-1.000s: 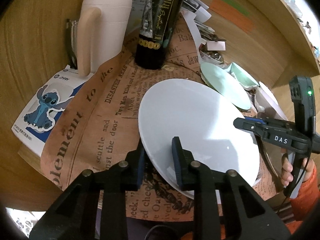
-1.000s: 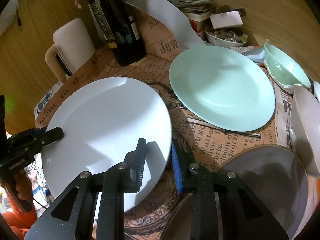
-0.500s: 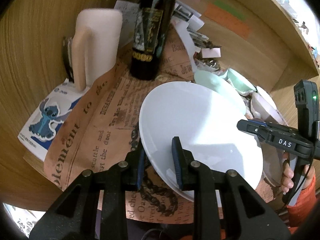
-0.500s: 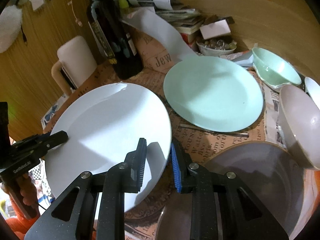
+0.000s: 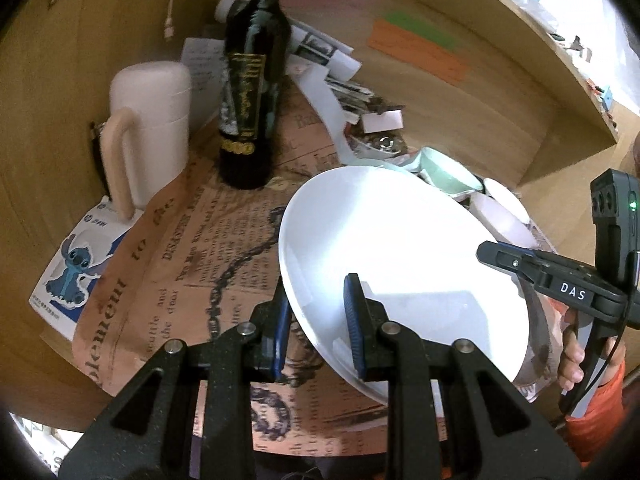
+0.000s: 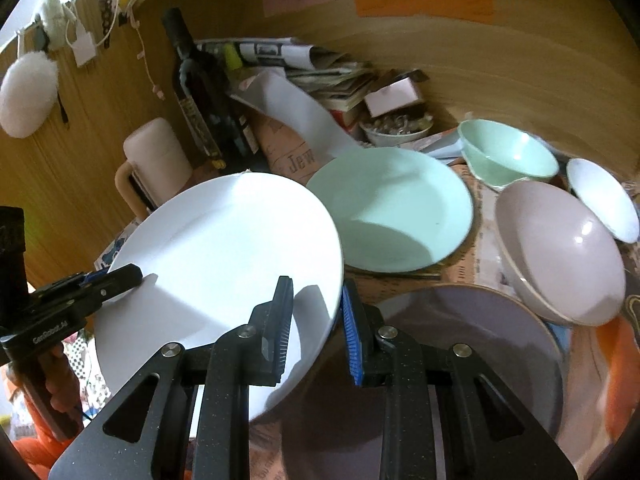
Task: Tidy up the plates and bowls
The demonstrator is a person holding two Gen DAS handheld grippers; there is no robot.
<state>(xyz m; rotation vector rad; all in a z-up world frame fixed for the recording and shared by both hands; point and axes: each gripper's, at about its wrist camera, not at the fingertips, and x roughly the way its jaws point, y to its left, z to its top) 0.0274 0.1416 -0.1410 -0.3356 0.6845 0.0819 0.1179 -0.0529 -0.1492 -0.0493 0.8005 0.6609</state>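
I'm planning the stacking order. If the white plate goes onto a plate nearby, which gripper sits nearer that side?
Right, probably. The right gripper clamps the white plate's rim next to the green plate and mauve plate; the left gripper holds the far rim.

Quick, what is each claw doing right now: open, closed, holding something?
Left claw: closed on the white plate's rim.
Right claw: closed on the same plate's opposite rim.
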